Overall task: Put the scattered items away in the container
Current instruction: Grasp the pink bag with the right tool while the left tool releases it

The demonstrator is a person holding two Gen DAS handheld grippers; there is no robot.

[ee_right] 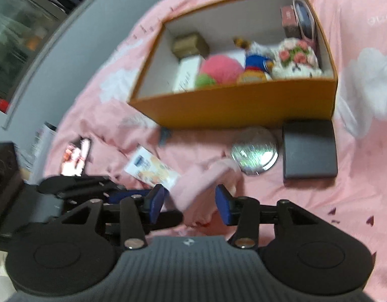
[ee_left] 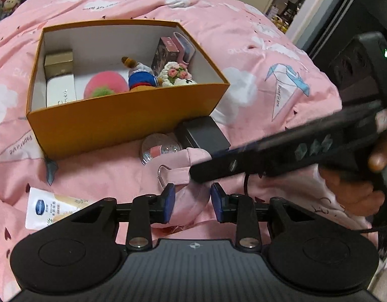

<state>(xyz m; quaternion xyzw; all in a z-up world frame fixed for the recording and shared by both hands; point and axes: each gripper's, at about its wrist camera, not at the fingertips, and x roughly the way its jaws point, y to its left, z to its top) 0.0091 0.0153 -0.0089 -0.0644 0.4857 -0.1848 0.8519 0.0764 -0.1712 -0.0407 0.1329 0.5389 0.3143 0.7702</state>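
Orange cardboard, the box (ee_left: 128, 123) sits on the pink quilt (ee_left: 244, 37) and is already well stocked: I count a gold carton (ee_left: 58, 63), a white carton (ee_left: 61, 91), a pink plush ball (ee_left: 105, 85), a small plush figure in blue (ee_left: 141, 75), a crocheted flower piece (ee_left: 177, 74) and a dark carton with a pink case (ee_left: 172, 49) leaning in the far corner. By my reckoning more than half the job is done.

What I still have to bring in lies just in front of the box: a black case (ee_right: 309, 148) close to its front wall, a round compact mirror (ee_right: 254, 151) beside that, a white cream tube (ee_right: 153, 168) further left, and a pink fabric pouch (ee_right: 206, 176) with a metal clip, nearest to me. A small printed packet (ee_right: 75, 158) lies apart at the far left edge of the bed.

My left gripper (ee_left: 192, 202) has its blue pads parted with a fold of the pouch between them, and I cannot tell that they press on it. My right gripper (ee_right: 191, 205) is also parted, straddling the same cloth, the frame blurred. I judge the pouch is the item in hand, not yet lifted.
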